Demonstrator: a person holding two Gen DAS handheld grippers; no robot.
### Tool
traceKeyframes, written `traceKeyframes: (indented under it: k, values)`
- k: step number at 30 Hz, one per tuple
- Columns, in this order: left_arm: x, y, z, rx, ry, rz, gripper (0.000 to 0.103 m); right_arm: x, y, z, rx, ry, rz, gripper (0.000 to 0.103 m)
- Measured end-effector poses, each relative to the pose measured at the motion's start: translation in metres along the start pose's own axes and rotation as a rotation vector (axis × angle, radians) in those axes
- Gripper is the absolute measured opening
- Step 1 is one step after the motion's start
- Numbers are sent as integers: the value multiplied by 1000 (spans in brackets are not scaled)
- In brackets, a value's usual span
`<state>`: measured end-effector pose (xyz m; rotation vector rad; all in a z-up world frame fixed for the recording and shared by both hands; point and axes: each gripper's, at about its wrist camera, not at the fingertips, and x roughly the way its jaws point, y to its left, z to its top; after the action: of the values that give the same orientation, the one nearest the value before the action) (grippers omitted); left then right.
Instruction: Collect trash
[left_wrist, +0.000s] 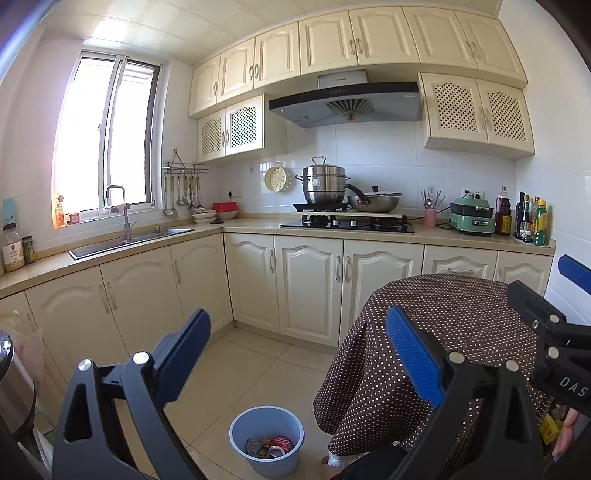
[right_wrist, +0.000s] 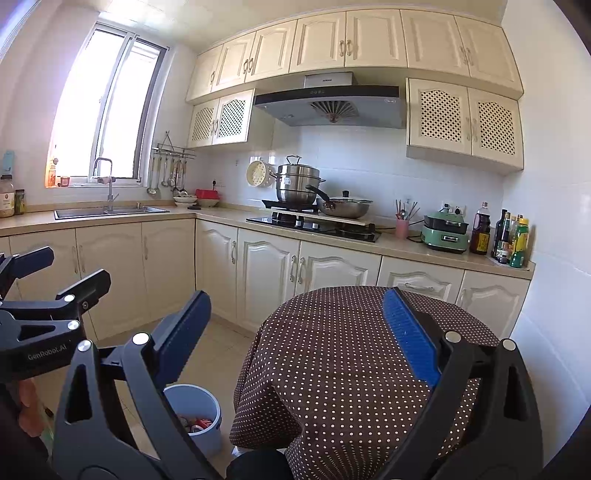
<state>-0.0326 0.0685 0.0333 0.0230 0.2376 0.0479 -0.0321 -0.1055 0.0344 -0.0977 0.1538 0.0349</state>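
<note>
Both grippers hang above a small round table (right_wrist: 332, 350) draped in a brown cloth with white dots, facing the far kitchen wall.

The left gripper (left_wrist: 295, 354) has its jaws spread wide, nothing between the blue pads; through the gap show the tiled floor and the near-left edge of the table. The right gripper (right_wrist: 295, 343) is likewise spread wide and holds nothing, its right pad over the tabletop and its left pad over the floor. In the left view the right gripper's black frame juts in at the right edge; in the right view the left gripper's frame shows at the left edge.

A light blue bucket (left_wrist: 266, 439) stands upright on the floor just left of the table, its mouth facing up. In it lies the trash: a crushed red can (left_wrist: 280, 446) lying on its side, long axis running left to right, its open silver end toward the near left, beside some grey and yellowish scraps too small to name. The right view shows the same bucket (right_wrist: 195, 410) partly hidden behind the right gripper's left arm, with red and white bits inside.

Far off, a steel pot (left_wrist: 324, 184) and a lidded pan (left_wrist: 375, 201) sit on the stove, a sink (left_wrist: 129, 240) lies at the left under the window, and bottles (left_wrist: 532, 219) stand at the far right.
</note>
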Motion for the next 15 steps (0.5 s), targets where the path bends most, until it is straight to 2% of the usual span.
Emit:
traceKeyframes:
  k: [15]
  values:
    - [0, 2, -2, -4, 4, -6, 94, -4, 10, -2, 5, 4, -16, 93]
